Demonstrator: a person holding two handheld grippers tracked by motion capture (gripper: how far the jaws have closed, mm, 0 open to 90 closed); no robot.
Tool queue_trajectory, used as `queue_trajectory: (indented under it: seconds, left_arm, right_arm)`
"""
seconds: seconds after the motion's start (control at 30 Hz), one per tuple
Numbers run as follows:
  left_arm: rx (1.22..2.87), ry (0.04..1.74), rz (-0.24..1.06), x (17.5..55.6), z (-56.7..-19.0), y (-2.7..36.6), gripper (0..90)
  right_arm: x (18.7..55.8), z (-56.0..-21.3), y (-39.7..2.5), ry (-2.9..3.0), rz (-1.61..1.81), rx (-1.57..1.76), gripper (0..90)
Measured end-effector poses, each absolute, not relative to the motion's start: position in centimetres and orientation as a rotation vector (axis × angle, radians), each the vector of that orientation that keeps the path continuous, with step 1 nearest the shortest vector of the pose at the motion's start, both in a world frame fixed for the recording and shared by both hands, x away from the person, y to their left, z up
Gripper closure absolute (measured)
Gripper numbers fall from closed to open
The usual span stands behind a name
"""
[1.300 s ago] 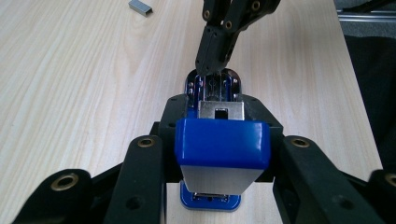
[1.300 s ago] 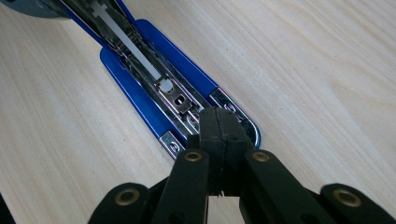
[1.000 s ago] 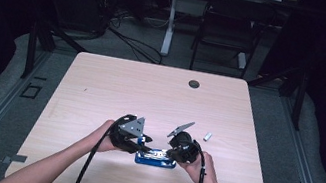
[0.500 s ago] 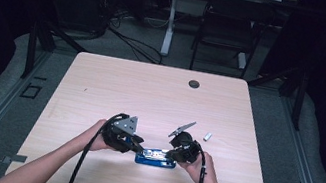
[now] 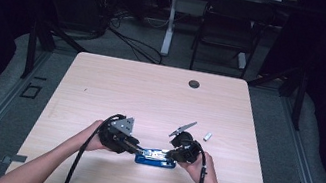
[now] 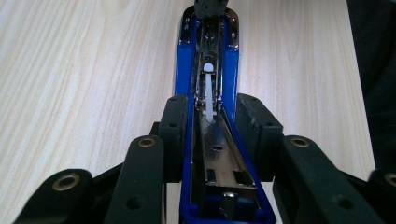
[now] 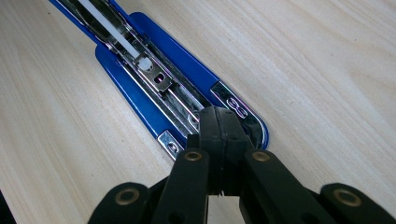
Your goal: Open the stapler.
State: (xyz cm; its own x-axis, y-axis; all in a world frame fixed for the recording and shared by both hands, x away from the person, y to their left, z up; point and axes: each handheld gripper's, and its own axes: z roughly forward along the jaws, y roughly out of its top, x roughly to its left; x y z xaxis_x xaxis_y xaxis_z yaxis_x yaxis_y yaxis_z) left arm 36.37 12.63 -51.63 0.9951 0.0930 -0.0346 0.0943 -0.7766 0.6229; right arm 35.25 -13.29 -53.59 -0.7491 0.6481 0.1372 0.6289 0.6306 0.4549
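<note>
The blue plastic stapler with its chrome staple channel laid open (image 5: 155,158) lies flat near the front edge of the pale wooden table (image 5: 150,94), between the person's two hands. The left gripper (image 6: 212,140) has its jaws clamped on the stapler's sides at the hinge end, steadying it. The right gripper (image 7: 219,128) sits at the front end with its jaws pressed together; whether a part of the stapler is pinched between them cannot be told. The step in hand looks like loading or servicing the open channel, where the white pusher (image 6: 208,95) sits. A small silver strip, perhaps staples (image 5: 207,136), lies well apart to the right; the next move probably calls for the right gripper to let go and fetch it. A dark round grommet (image 5: 194,84) lies far off; nothing blocks the way.
</note>
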Motion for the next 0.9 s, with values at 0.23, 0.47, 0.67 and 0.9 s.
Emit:
queue_trajectory:
  seconds: [0.23,0.47,0.67,0.9]
  left_arm:
    - [2.494,0.118,-0.015,36.6,-52.0,12.9,65.7]
    - [2.504,0.113,-0.015,36.6,-52.1,13.0,65.7]
    - [2.509,0.111,-0.012,36.5,-52.3,13.0,65.7]
    - [2.566,0.103,0.007,36.5,-53.1,13.1,65.4]
  right_arm:
    - [35.3,-53.6,-13.3,2.799,0.77,1.11,90.0]
    - [35.3,-53.7,-13.4,2.797,0.78,1.117,90.0]
    - [35.3,-53.7,-13.4,2.797,0.778,1.116,90.0]
    - [35.3,-53.7,-13.3,2.794,0.773,1.114,90.0]
